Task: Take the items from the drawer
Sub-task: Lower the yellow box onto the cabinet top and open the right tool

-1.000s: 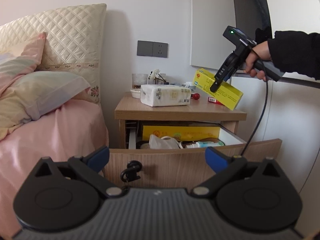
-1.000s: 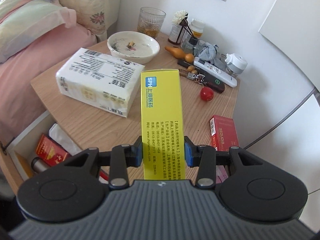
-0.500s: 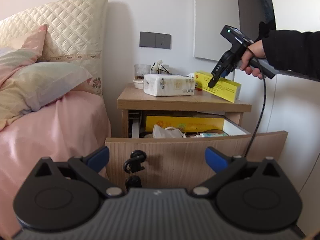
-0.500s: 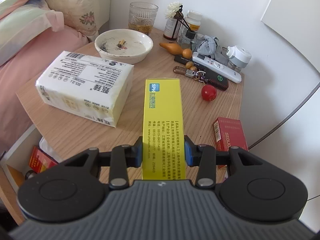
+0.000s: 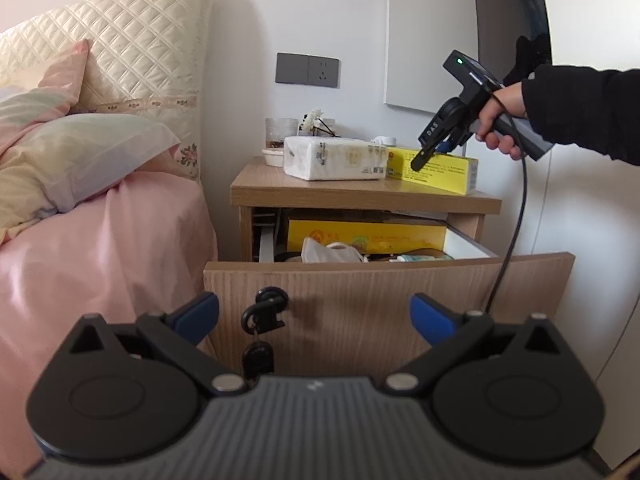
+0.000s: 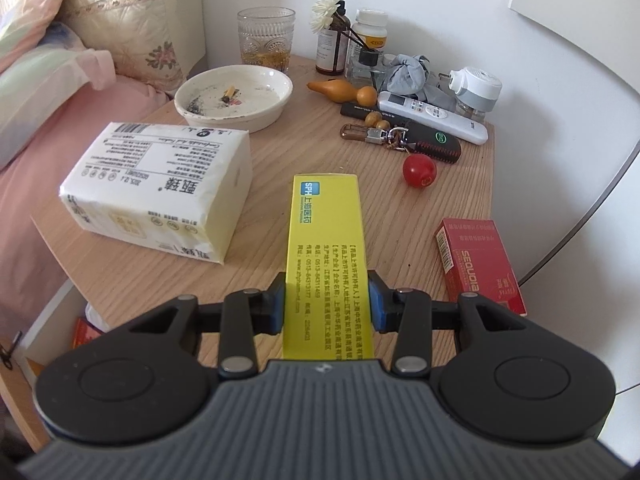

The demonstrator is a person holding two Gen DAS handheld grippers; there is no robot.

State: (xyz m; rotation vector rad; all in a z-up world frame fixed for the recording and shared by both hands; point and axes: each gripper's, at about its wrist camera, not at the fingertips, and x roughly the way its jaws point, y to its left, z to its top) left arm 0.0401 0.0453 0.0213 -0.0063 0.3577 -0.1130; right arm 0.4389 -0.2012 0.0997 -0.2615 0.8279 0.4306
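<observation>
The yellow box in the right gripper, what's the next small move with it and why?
Probably open the right gripper and let go. The yellow box looks to be lying on the nightstand top, in the bare strip between the tissue pack and the red box, so it seems placed. The left gripper hangs open in front of the open drawer.

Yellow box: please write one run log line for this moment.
right gripper shut on yellow box | box at nightstand top | left gripper open | drawer open
</observation>
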